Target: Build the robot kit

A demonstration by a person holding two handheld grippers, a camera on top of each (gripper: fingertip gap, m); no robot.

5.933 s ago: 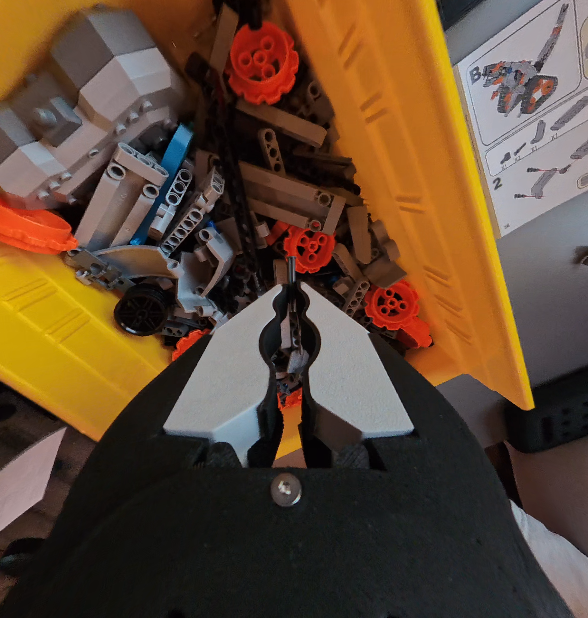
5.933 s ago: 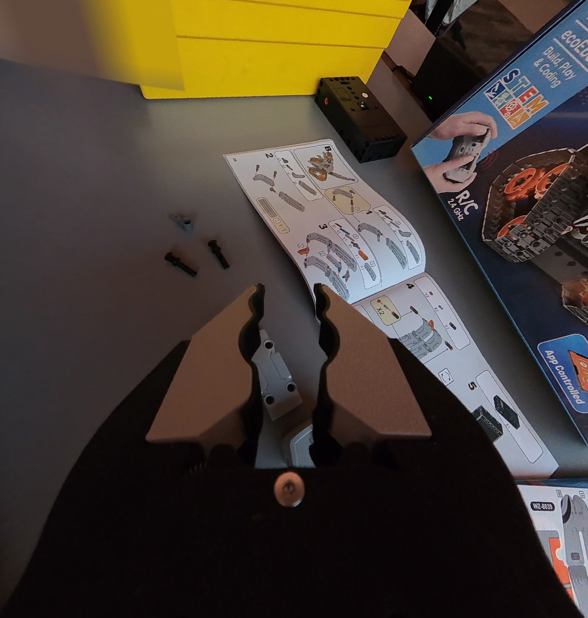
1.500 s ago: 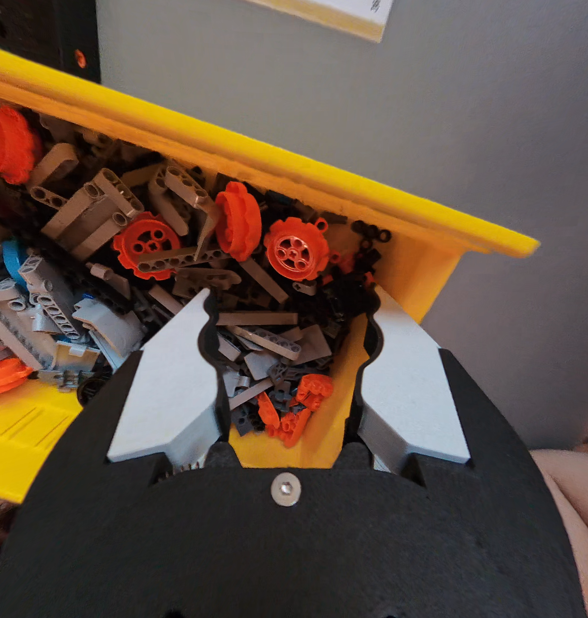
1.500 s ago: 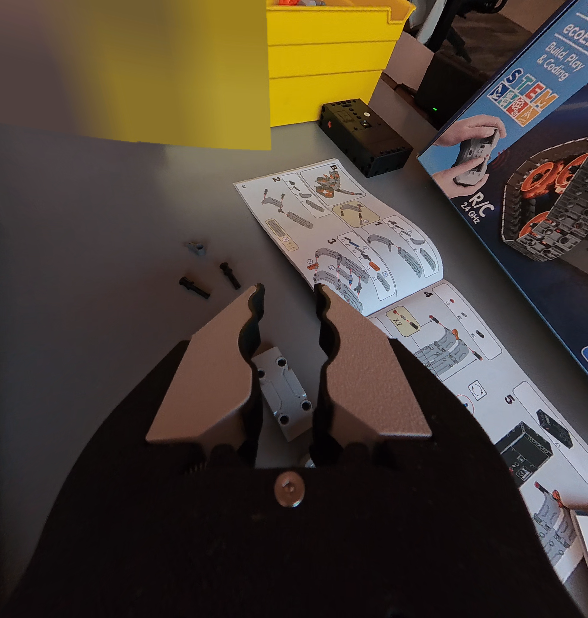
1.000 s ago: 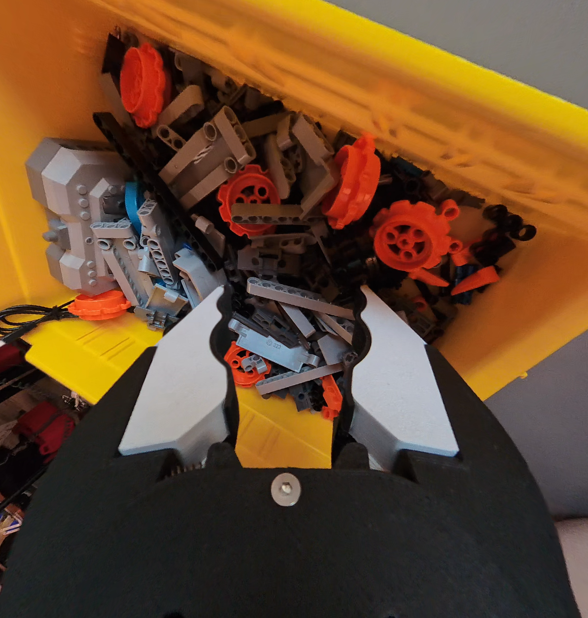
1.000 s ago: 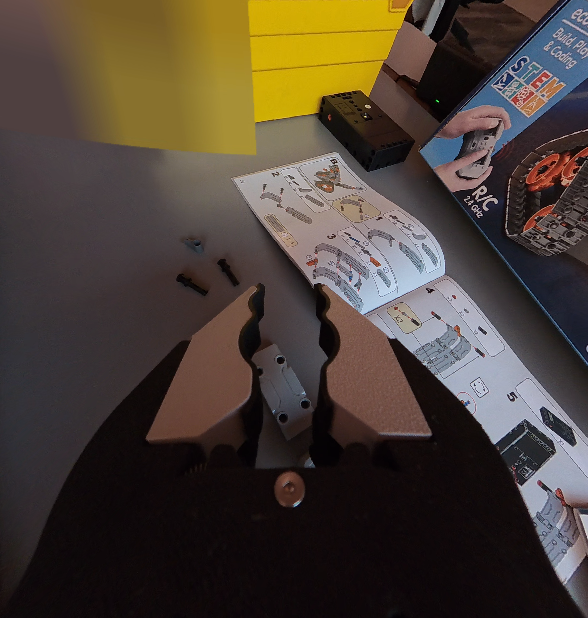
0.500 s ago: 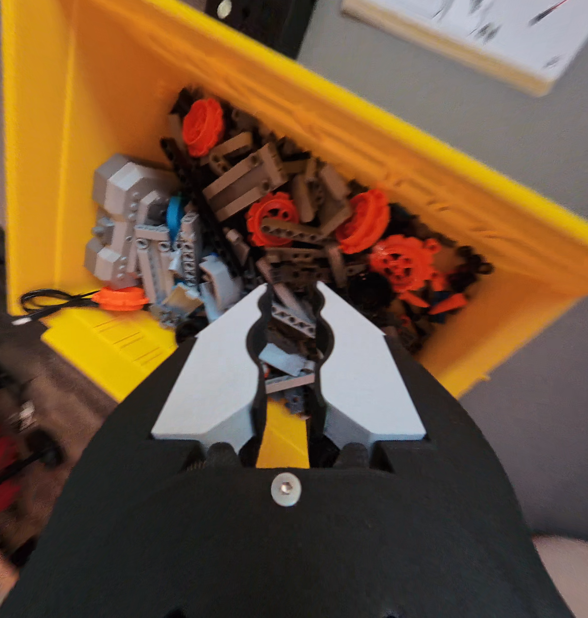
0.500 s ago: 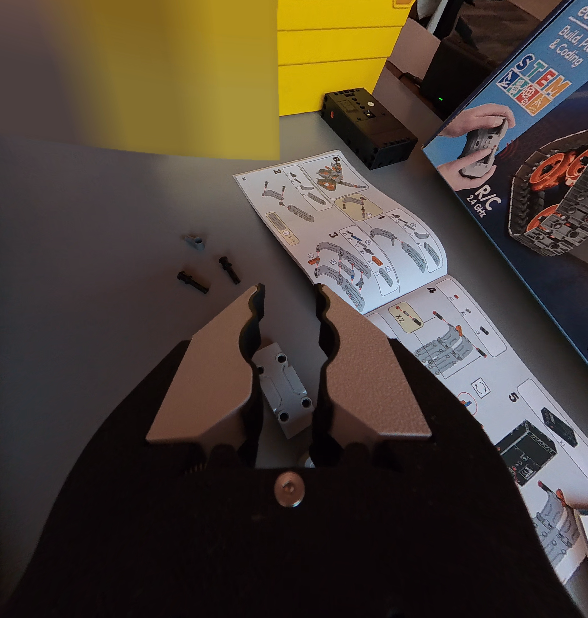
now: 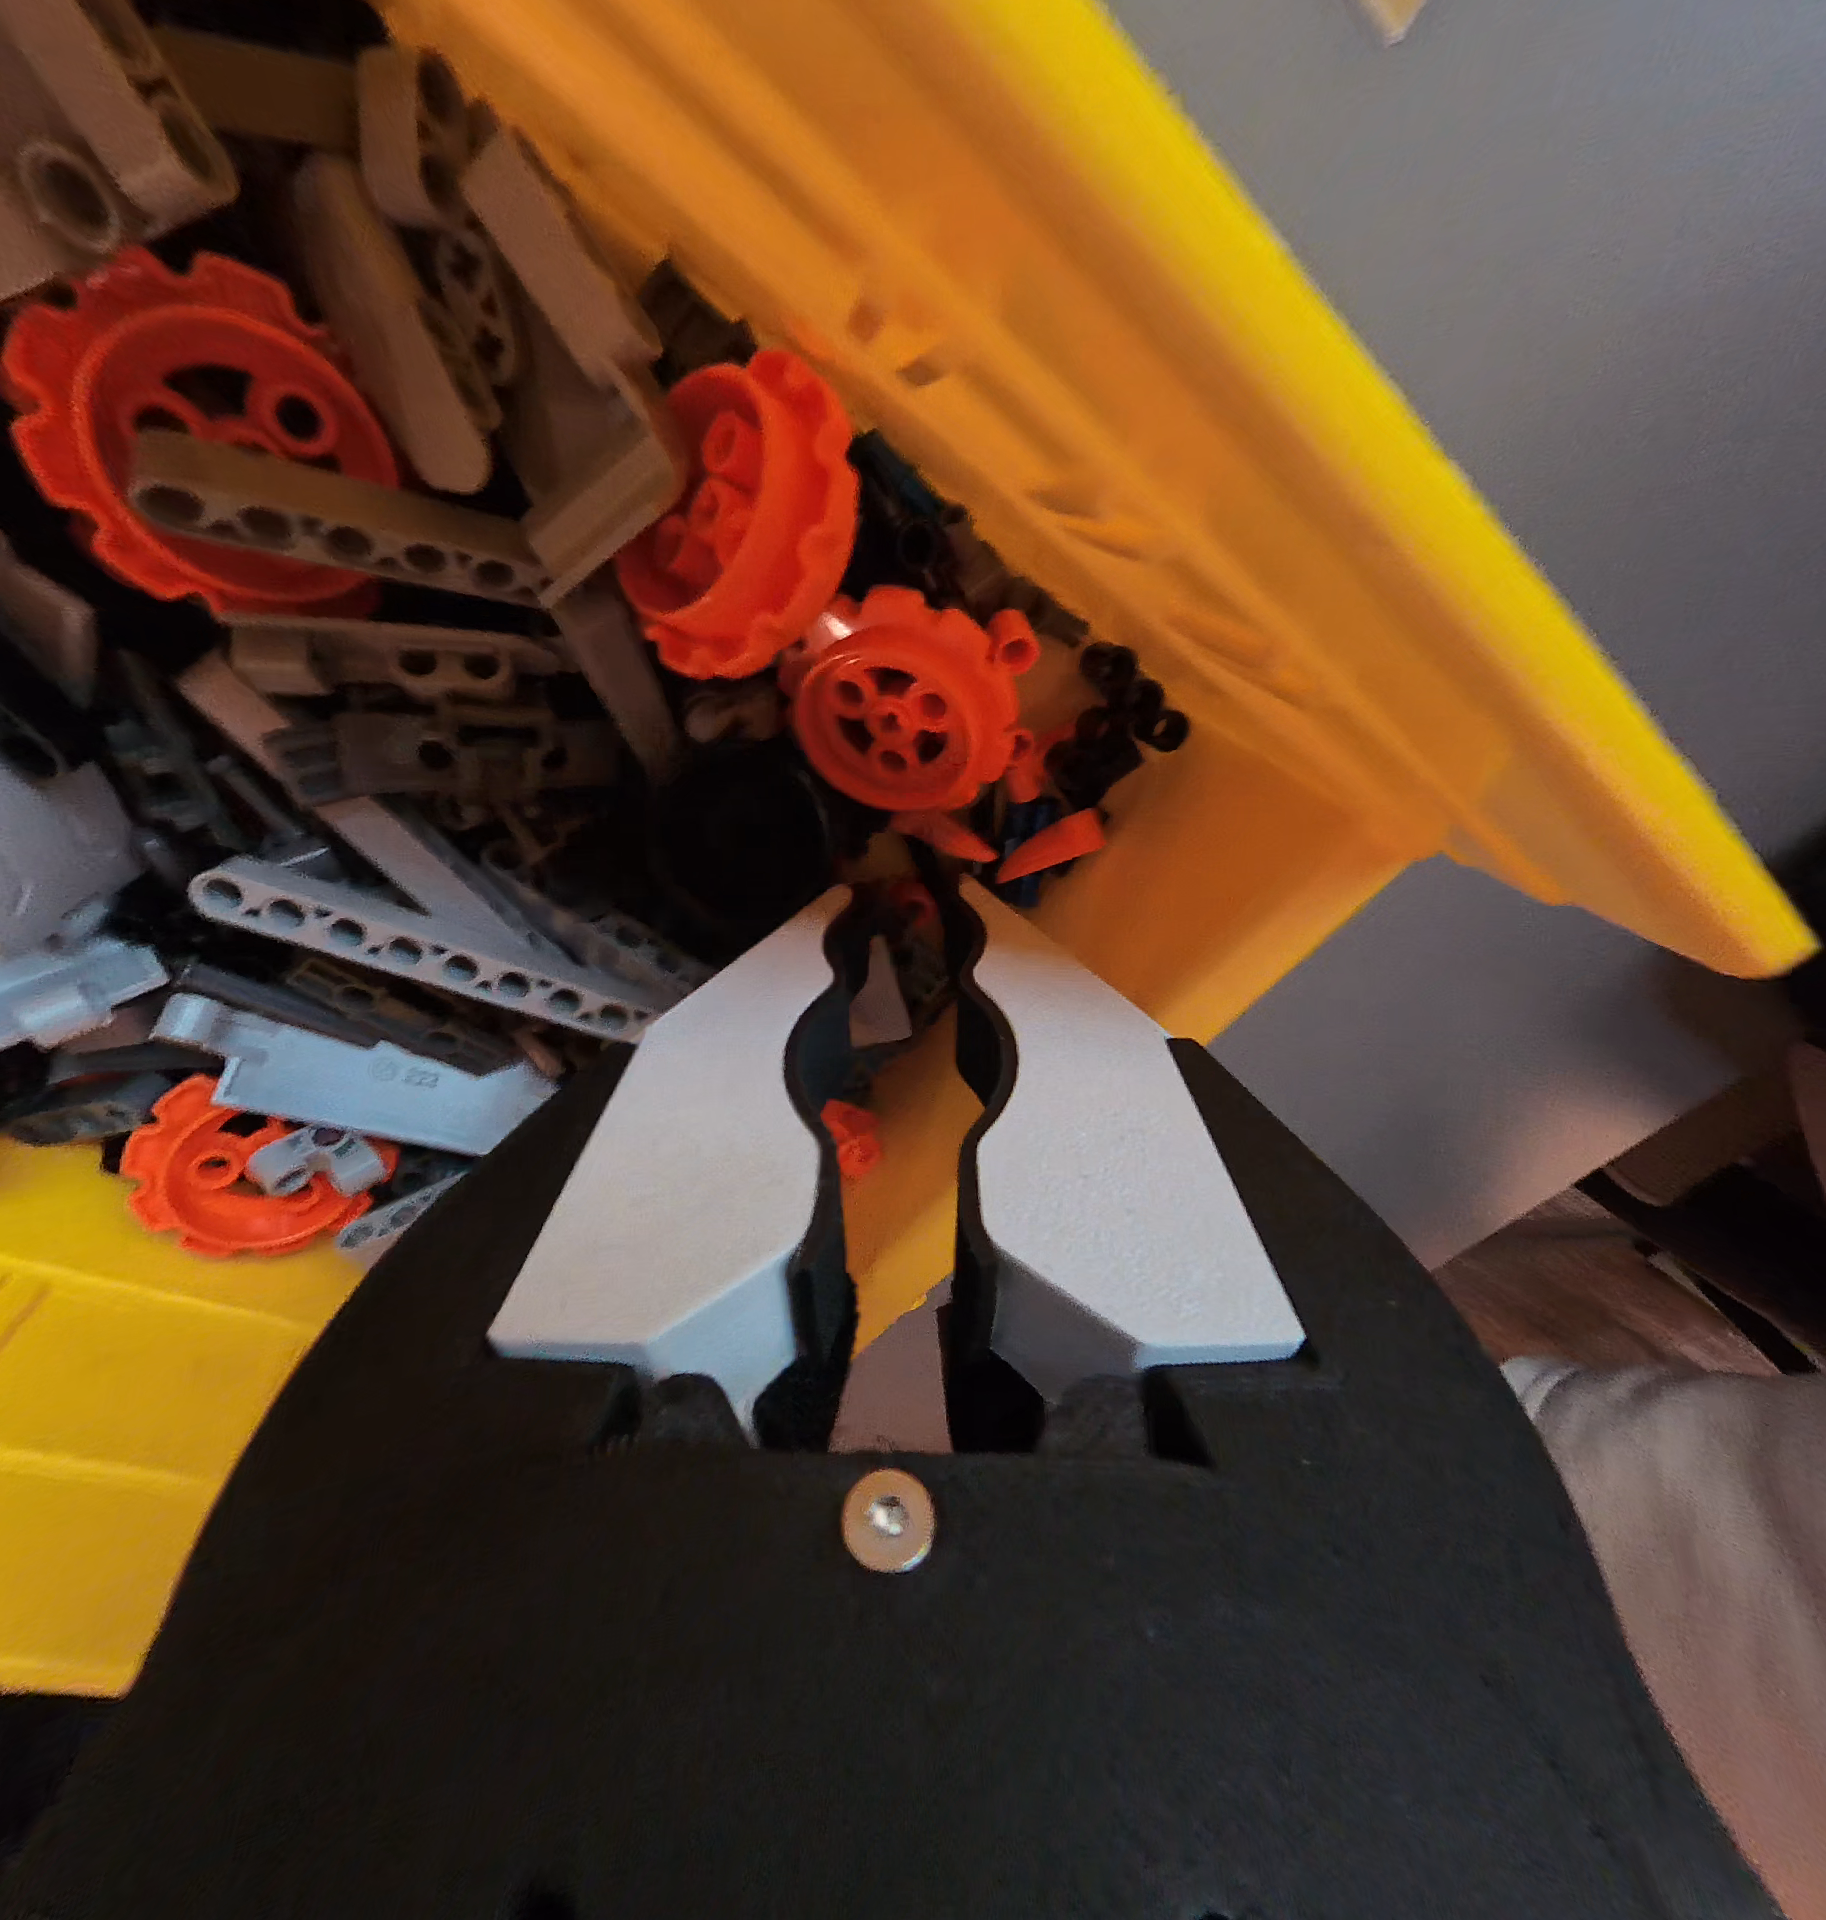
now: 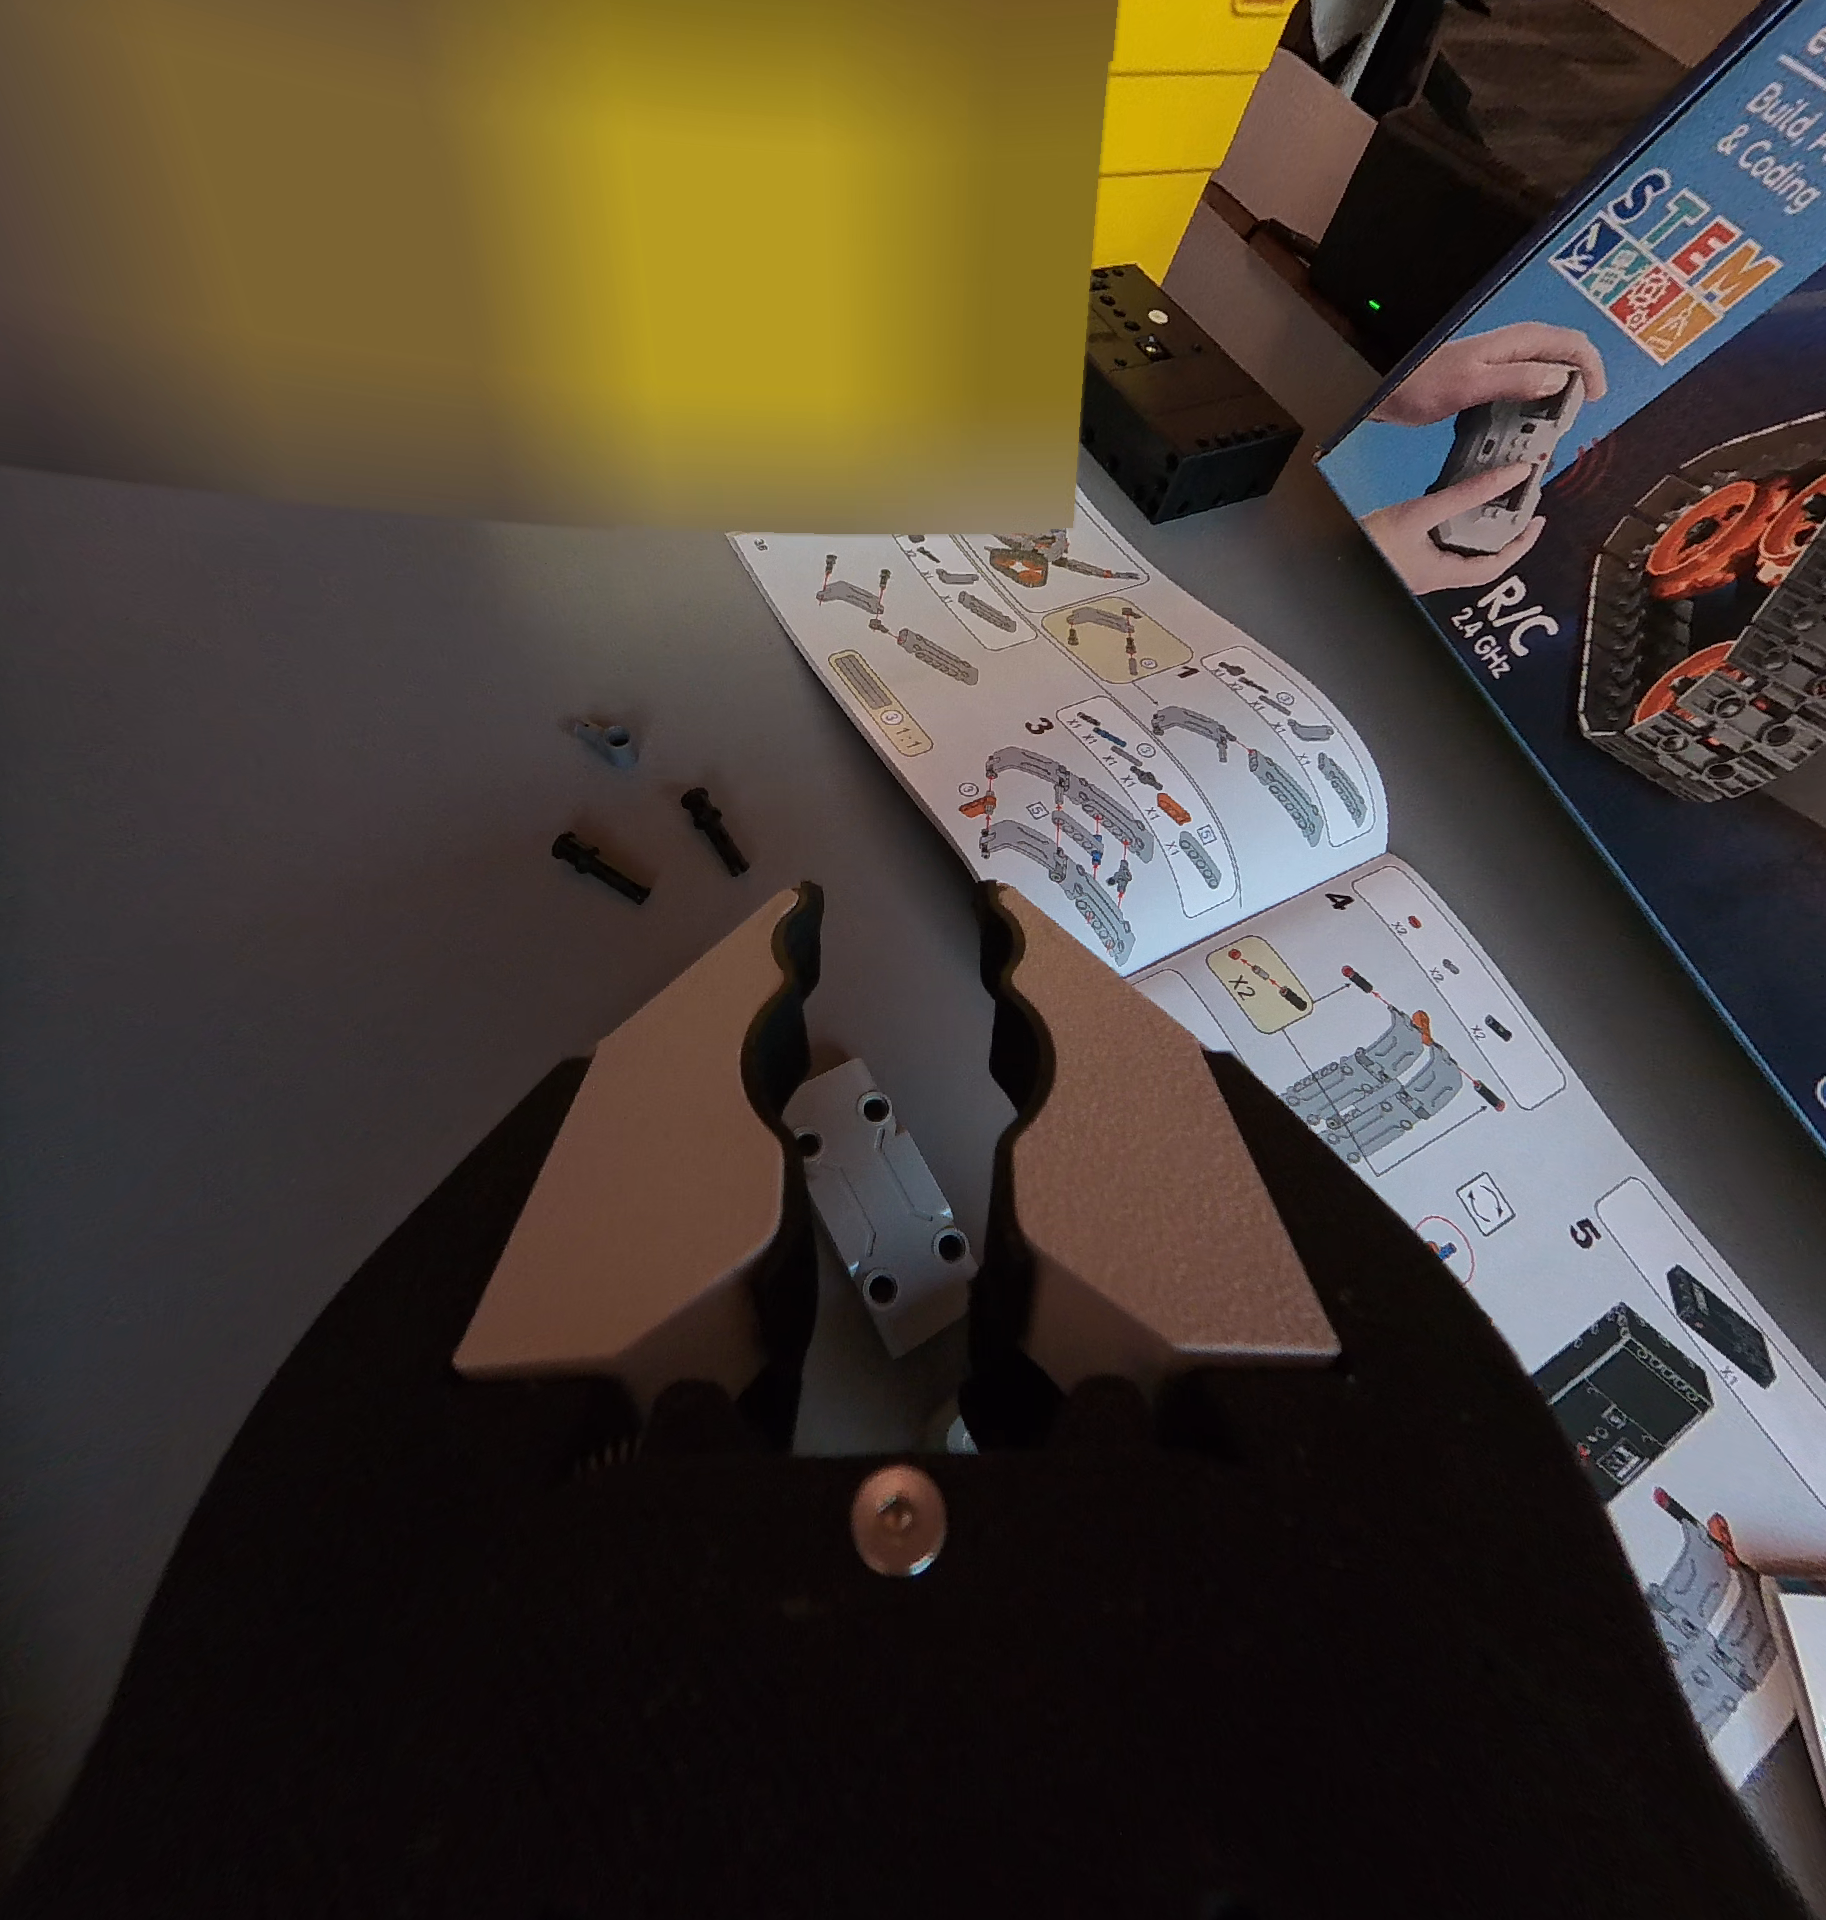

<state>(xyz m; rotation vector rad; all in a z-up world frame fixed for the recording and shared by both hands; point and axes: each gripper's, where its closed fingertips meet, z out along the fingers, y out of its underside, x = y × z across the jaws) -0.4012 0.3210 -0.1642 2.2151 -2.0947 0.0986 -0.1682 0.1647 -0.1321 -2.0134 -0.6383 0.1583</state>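
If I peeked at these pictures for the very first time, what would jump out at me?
Probably the bright orange toothed wheels heaped among grey beams in the yellow bin, just ahead of the left hand-held gripper. In the right wrist view, an open instruction booklet lies on the grey table, and the right hand-held gripper clamps a grey block.

Looks like hobby/home workspace for toy building kit. Grey counter (image 10: 265, 935) carries open instruction booklet (image 10: 1148, 790), blue kit box (image 10: 1667, 623) at right, black battery block (image 10: 1169, 416) at far side, loose black pins (image 10: 597, 868). Yellow bin (image 9: 1148, 416) full of grey beams, orange toothed wheels (image 9: 893, 707). Cardboard box and wood floor beyond counter edge.
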